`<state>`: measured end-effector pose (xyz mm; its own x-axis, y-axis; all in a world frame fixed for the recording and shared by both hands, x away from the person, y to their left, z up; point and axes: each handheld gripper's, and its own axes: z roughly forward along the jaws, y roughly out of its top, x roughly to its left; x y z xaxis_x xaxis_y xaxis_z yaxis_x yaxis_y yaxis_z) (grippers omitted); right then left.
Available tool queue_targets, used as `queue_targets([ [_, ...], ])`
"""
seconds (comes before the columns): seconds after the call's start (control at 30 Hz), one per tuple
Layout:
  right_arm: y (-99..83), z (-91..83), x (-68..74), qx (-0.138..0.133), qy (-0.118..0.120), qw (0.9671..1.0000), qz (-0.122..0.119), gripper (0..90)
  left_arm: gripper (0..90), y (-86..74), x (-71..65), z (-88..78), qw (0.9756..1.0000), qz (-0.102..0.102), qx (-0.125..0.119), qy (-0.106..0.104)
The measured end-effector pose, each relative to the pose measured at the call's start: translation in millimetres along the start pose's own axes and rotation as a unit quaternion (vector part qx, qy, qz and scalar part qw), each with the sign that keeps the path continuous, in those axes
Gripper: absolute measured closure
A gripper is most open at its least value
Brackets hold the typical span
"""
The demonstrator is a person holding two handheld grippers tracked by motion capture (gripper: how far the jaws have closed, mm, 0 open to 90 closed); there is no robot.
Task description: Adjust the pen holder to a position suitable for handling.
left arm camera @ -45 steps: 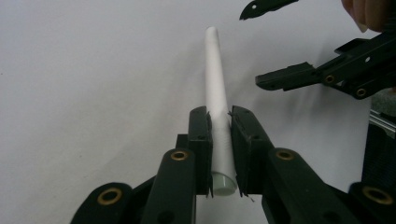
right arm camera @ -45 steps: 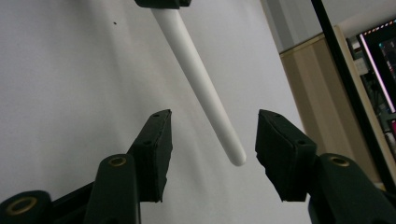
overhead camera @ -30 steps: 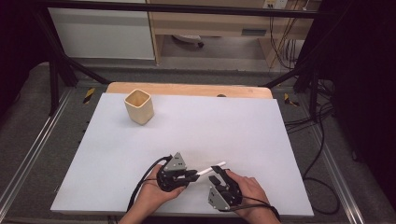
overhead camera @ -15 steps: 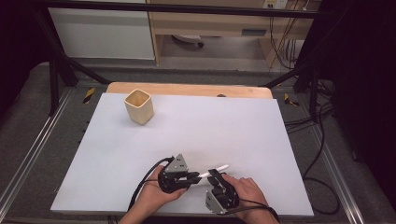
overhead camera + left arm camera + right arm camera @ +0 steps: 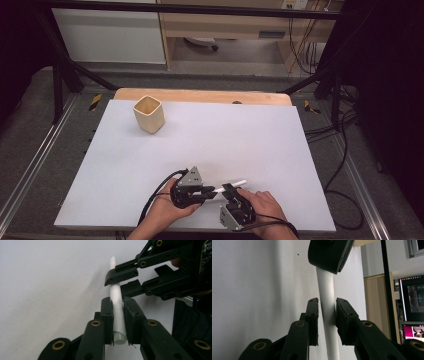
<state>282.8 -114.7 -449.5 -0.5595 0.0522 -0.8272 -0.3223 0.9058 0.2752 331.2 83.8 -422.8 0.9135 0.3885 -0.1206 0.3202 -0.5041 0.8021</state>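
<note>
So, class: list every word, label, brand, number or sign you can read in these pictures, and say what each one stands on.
None can be read.
White marker: no print shows on its barrel.
Beige cup: plain.
Monitor in the right gripper view: coloured graphics, too small and blurred to read.
Label on the shelf unit in the high view: too small to read.
Left gripper and right gripper: no markings legible.

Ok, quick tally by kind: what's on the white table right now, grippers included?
White marker: 1
Beige square cup: 1
Grippers, left gripper and right gripper, both clamped on the marker: 2
Total: 4
</note>
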Motion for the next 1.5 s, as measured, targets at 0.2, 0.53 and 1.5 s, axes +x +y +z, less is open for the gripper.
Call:
queue_targets([
  [0.2,-0.2,-0.4,-1.2,-0.004,0.005,1.0,-0.002,76.1,78.8,0.0,-0.7,0.3,1.0,0.003,-0.002,-0.003],
  [0.53,-0.2,-1.0,-0.3,-0.002,0.016,0.9998,-0.009,78.5,78.8,0.4,-0.6,-0.7,1.0,0.003,-0.005,-0.006],
  [1.5,-0.1,-1.8,-1.6,-0.009,0.029,0.9995,0.009,78.8,71.3,-1.4,2.4,-0.1,0.9997,-0.013,-0.015,-0.011],
])
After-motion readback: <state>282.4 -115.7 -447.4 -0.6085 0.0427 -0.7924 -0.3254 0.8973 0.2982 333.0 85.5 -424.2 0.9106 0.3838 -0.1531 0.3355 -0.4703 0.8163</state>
